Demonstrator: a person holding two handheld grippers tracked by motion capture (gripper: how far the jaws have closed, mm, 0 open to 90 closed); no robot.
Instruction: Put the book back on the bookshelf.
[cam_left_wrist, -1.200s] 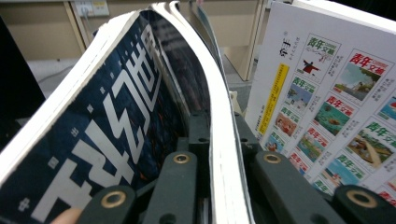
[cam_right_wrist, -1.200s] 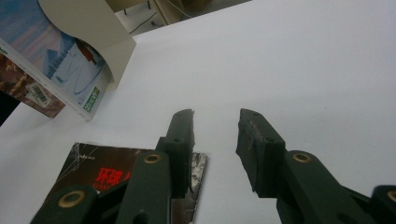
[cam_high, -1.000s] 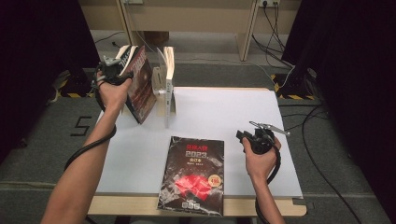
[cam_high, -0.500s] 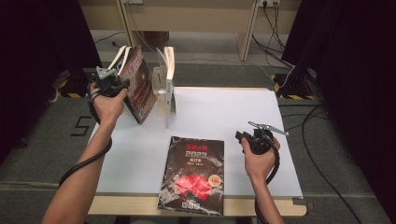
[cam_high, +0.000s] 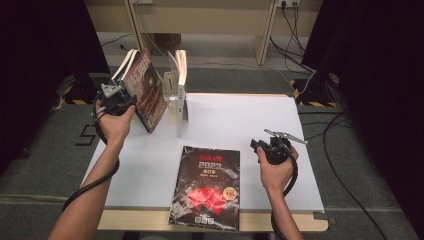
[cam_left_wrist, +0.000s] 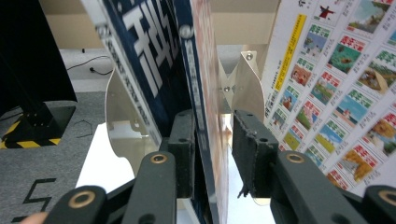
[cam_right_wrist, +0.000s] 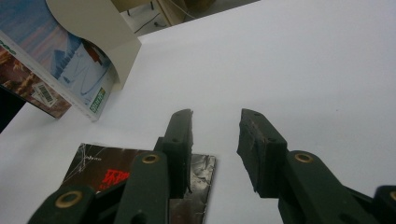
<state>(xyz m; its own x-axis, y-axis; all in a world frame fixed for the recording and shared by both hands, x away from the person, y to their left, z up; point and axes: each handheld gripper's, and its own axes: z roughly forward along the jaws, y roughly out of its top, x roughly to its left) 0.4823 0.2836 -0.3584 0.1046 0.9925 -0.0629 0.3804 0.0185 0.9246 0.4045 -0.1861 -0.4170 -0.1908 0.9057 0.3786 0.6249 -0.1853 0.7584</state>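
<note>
A dark red-covered book (cam_high: 148, 92) leans left in a metal bookend stand (cam_high: 175, 102) at the table's far left. My left gripper (cam_high: 122, 97) is at that book's left edge. In the left gripper view the book (cam_left_wrist: 163, 60) runs between the jaws of the left gripper (cam_left_wrist: 212, 135). Those jaws have just been opening: one pad lies beside the cover and the other stands apart from it. A second book (cam_high: 181, 75) stands upright in the stand. My right gripper (cam_high: 260, 145) hovers open and empty over the table, right of a flat black magazine (cam_high: 207, 187).
The white table (cam_high: 240, 125) has bare room between the stand and the right gripper. A book with picture tiles (cam_left_wrist: 345, 93) stands right of the left jaws. Cables and table legs lie on the floor beyond the far edge.
My left hand has dropped down and to the left along the leaning book, and its jaws have widened. The book still leans in the stand. The right hand has kept still.
</note>
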